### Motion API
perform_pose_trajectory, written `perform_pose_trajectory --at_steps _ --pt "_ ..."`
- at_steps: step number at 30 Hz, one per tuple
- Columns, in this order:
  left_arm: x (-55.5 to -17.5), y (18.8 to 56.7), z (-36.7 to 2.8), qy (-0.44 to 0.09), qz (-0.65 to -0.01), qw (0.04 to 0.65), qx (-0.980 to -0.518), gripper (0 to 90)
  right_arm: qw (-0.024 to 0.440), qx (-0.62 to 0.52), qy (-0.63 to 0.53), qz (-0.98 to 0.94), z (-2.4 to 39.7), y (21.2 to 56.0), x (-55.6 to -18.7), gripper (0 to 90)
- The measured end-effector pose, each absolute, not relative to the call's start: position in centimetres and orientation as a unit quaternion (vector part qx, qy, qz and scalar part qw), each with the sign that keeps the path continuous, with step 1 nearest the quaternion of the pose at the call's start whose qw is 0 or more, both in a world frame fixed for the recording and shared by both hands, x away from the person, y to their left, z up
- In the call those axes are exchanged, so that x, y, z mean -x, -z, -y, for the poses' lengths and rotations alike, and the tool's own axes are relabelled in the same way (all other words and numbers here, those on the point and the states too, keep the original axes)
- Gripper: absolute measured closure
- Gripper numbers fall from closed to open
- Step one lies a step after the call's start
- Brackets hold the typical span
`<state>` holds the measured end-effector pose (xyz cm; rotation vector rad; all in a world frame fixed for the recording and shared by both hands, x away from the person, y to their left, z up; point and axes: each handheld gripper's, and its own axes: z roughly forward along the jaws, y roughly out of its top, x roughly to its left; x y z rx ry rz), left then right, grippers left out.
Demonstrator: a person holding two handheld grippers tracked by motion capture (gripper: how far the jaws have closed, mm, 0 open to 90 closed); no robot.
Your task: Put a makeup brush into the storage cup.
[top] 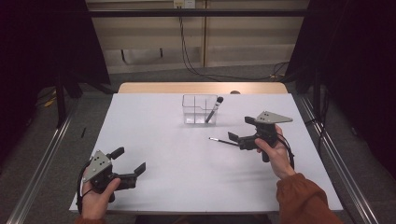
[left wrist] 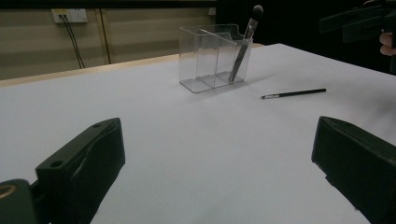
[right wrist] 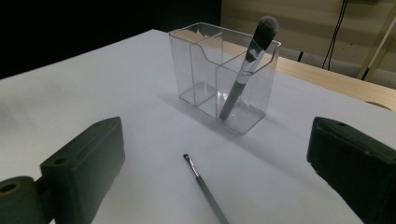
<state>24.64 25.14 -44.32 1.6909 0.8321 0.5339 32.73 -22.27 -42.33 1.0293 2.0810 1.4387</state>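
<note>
Thin brush (top: pixel 223 141) lies flat on the white worktop (top: pixel 177 177), bristle tip pointing toward my left and its handle end reaching toward my right hand-held gripper (top: pixel 239 130). In the high view that gripper hovers just beside the handle end, its jaws spread wide and gripping nothing. In the right gripper view the thin brush (right wrist: pixel 205 189) runs up the middle between my two black jaws, bristles away from me, with neither jaw touching it.

Beyond it, near the far middle of the worktop, stands a clear organiser (top: pixel 199 110) with divided compartments. A larger makeup brush (top: pixel 215 109) leans in its right-hand compartment, handle down and dark fluffy head sticking out above the rim. The thin brush lies a little in front of this organiser, apart from it.

My left hand-held gripper (top: pixel 130 161) sits at the near left corner of the worktop, well apart from the thin brush, jaws also spread and empty. In the left gripper view the thin brush (left wrist: pixel 294 94) lies far ahead to the right, with the organiser (left wrist: pixel 212 58) behind it.
</note>
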Motion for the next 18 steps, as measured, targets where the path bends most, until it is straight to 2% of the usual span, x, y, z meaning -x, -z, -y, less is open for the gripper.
perform_pose_trajectory --at_steps 9,14,18 --pt "-24.8 44.4 -25.3 -0.228 -0.357 0.556 -0.715 2.6 0.17 -0.362 -0.486 -0.777 21.6 42.1 -33.9 3.1" --pt "-24.8 44.4 -25.2 -0.228 -0.356 0.555 -0.717 2.6 0.17 -0.363 -0.465 -0.789 21.1 42.0 -34.8 2.0" --pt "-24.8 44.4 -25.3 -0.228 -0.356 0.554 -0.717 2.6 0.137 -0.356 -0.442 -0.812 20.8 42.0 -35.4 3.0"
